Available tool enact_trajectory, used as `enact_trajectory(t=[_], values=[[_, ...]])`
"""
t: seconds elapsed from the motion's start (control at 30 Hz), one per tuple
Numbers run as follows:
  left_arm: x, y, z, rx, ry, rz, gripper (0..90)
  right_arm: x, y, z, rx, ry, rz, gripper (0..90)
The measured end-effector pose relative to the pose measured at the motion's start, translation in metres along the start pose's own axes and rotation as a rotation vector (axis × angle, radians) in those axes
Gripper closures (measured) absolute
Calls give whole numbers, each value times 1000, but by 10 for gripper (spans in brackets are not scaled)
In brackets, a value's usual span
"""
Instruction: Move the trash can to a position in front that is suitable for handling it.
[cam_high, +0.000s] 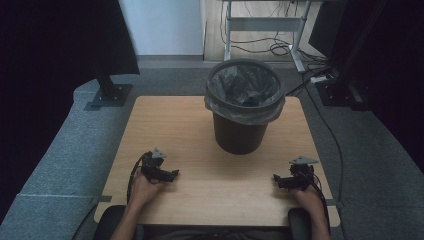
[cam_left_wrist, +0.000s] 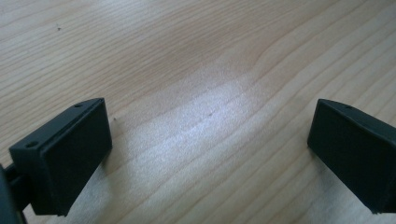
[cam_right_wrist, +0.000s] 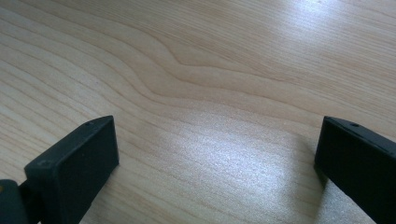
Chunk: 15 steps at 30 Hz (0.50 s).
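A dark waste bin (cam_high: 243, 106) lined with a clear plastic bag stands on the wooden table (cam_high: 200, 130), toward its far side and slightly right of centre. My left gripper (cam_high: 172, 175) rests low on the table near the front left, held by a hand, and points toward the middle. At the front right, my right gripper (cam_high: 276, 180) lies on the table in the other hand and points left. In the left gripper view the left gripper (cam_left_wrist: 210, 135) is open over bare wood. The right gripper (cam_right_wrist: 217, 149) in its own view is also open, with nothing between the jaws.
Grey carpet (cam_high: 65, 150) surrounds the small table. A black stand base (cam_high: 107, 95) sits on the floor at the back left. A desk frame with loose cables (cam_high: 280, 47) stands behind, and dark equipment (cam_high: 345, 90) at the back right.
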<state>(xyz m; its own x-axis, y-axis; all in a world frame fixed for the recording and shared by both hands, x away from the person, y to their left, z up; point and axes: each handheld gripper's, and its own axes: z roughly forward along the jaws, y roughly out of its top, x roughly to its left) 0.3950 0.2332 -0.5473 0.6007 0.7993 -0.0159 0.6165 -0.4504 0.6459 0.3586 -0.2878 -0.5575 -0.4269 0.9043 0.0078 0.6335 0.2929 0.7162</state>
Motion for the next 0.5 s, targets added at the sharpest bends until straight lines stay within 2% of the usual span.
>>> enact_trajectory(t=[0.27, 0.5], values=[[0, 1, 1, -2, 0, -3, 0, 0, 0, 0, 0, 1, -1, 0], [-2, 3, 3, -1, 20, -25, 0, 0, 0, 0, -1, 5, -2, 0]])
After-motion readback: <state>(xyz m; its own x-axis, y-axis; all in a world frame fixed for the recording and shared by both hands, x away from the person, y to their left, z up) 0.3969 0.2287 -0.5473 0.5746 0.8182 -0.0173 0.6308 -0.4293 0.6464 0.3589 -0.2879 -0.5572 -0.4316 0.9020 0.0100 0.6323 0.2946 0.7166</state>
